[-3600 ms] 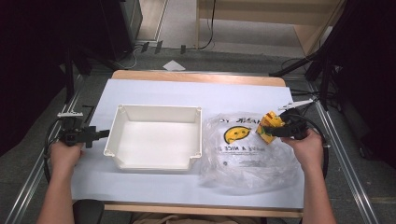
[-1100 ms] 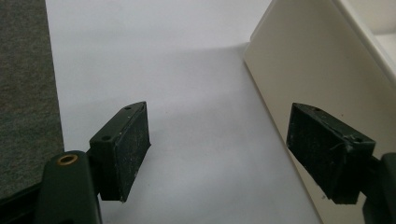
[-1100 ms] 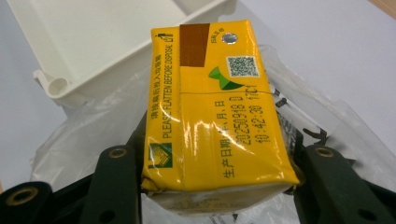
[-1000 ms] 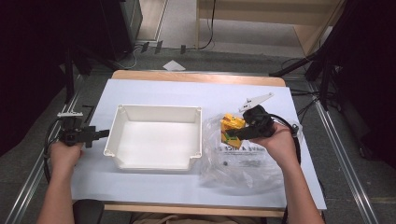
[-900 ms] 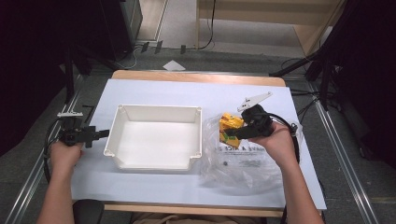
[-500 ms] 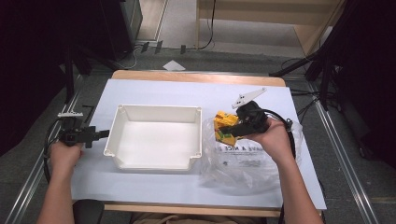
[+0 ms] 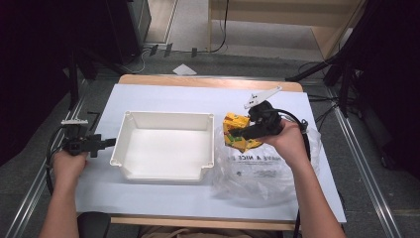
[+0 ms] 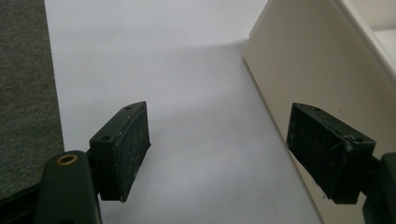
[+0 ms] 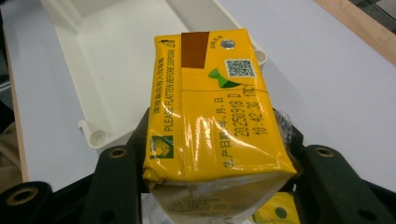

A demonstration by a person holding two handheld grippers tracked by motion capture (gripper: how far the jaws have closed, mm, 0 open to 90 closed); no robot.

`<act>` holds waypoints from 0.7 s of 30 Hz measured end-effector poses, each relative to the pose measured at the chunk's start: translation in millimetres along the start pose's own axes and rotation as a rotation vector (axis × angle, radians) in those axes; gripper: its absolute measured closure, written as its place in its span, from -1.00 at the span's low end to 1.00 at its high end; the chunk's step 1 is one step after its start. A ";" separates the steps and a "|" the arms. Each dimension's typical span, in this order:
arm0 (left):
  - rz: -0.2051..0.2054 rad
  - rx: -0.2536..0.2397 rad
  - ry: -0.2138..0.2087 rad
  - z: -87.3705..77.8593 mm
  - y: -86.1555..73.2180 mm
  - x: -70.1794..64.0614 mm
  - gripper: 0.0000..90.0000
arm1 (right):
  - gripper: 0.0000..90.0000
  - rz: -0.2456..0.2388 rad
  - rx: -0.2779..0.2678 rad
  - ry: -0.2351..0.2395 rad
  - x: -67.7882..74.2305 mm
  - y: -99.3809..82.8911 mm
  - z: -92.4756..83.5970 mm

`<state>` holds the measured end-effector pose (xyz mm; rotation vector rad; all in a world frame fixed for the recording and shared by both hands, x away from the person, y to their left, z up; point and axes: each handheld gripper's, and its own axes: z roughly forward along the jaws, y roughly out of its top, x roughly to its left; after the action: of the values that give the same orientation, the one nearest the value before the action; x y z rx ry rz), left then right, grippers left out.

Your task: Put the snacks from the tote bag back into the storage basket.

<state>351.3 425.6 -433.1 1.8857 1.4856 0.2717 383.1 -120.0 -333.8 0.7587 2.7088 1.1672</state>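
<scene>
High view: right gripper (image 7: 241,135) pinches yellow drink carton (image 7: 235,131), held above clear plastic bag (image 7: 262,166), just off white tray (image 7: 166,144) at its 3 o'clock rim. Left gripper (image 7: 110,143) at tray's 9 o'clock, jaws spread, nothing between them, over the white table (image 7: 163,96).

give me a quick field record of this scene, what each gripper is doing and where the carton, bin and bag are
held item: yellow drink carton, clamped between the jaws of the right gripper
carton position: above the clear plastic bag, just right of the white bin
left gripper: jaws apart, nothing between them, beside the bin's left outer wall
bin contents: nothing seen inside
bag: lies flat on the white table cover, printed with a smiley and text
likely next move: carton probably goes into the bin
</scene>
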 end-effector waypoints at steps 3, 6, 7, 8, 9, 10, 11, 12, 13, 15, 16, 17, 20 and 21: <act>-0.001 -0.001 -0.001 0.1 0.0 0.4 -0.50 | 0.15 -0.012 0.004 0.003 0.1 4.9 1.3; 0.000 0.002 -0.001 0.8 0.0 0.4 -0.50 | 0.15 -0.022 0.011 0.001 1.1 10.9 2.8; -0.001 0.002 -0.002 0.8 0.0 0.4 -0.50 | 0.15 -0.025 0.012 0.004 0.9 12.9 3.2; -0.001 0.001 -0.002 0.7 0.1 0.5 -0.50 | 0.15 -0.030 0.010 0.004 0.8 15.4 3.7; -0.002 -0.001 -0.002 0.5 0.1 0.7 -0.50 | 0.15 -0.028 0.009 0.006 0.8 16.7 4.0; -0.001 -0.002 -0.003 0.4 0.1 0.9 -0.50 | 0.15 -0.032 0.005 0.010 0.2 18.8 4.5; -0.002 -0.002 -0.004 0.1 0.1 1.1 -0.50 | 0.15 -0.031 0.003 0.012 0.1 20.0 5.0; -0.003 -0.003 -0.004 -0.1 0.1 1.2 -0.50 | 0.15 -0.029 0.007 0.012 0.2 21.5 5.3; -0.003 -0.003 -0.003 -0.1 0.1 1.2 -0.50 | 0.15 -0.033 0.008 0.011 0.5 23.7 6.1; 0.000 -0.002 -0.004 0.1 0.2 1.0 -0.50 | 0.15 -0.042 0.008 0.010 0.6 26.7 7.4; -0.001 -0.002 -0.003 0.2 0.1 0.7 -0.50 | 0.15 -0.045 0.008 0.011 0.4 28.9 8.0; -0.002 -0.002 -0.003 0.3 0.1 0.5 -0.50 | 0.15 -0.042 0.007 0.014 0.3 30.7 8.6; -0.002 -0.003 -0.005 0.4 0.2 0.6 -0.50 | 0.15 -0.045 0.005 0.014 -0.3 35.7 9.8; -0.002 -0.004 -0.005 0.4 0.2 1.0 -0.50 | 0.15 -0.047 0.004 0.015 -0.6 36.7 10.1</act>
<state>352.0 426.3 -433.5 1.8806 1.4824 0.2693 401.2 -92.2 -315.2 0.6855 2.7261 1.1618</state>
